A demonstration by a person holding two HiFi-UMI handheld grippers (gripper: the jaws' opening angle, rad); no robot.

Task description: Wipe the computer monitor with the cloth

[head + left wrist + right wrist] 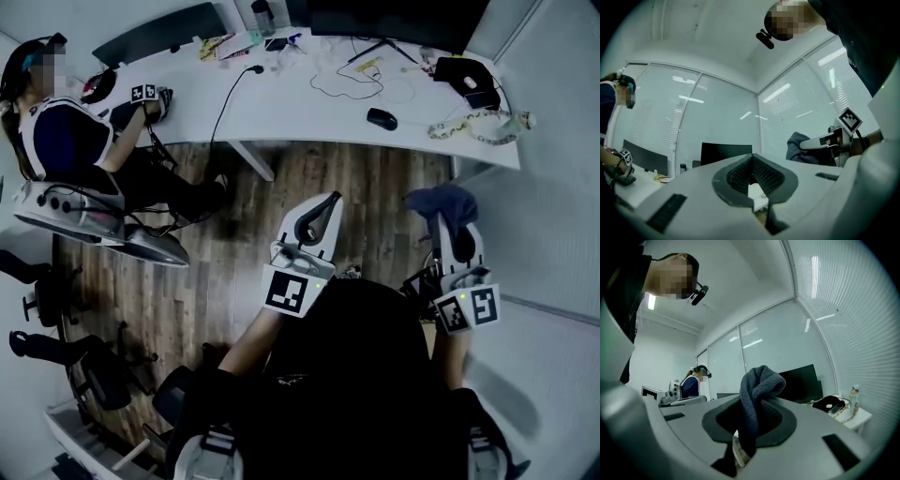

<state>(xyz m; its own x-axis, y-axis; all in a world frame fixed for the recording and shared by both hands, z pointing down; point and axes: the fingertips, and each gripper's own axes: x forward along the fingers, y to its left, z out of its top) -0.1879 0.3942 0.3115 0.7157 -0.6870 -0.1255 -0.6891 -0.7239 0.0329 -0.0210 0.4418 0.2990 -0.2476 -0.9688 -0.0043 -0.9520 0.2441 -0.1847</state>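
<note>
- The cloth (757, 385) sits pinched between the jaws of the right gripper (749, 427), which are clamped on it. Its bunched end rises above them.
- The cloth is well apart from the monitor (394, 21) on the desk (309, 112).
- The left gripper (752, 182) has its jaws pressed together, with nothing between them.

A black mouse (382, 118) lies on the white desk (281, 105); a person (66, 136) sits at its left end.

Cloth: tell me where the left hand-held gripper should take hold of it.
Grip the cloth by its bunched fold standing above the right hand-held gripper, coming in sideways from the left; below that the jaws pinch it, so only the upper bunch is free.
</note>
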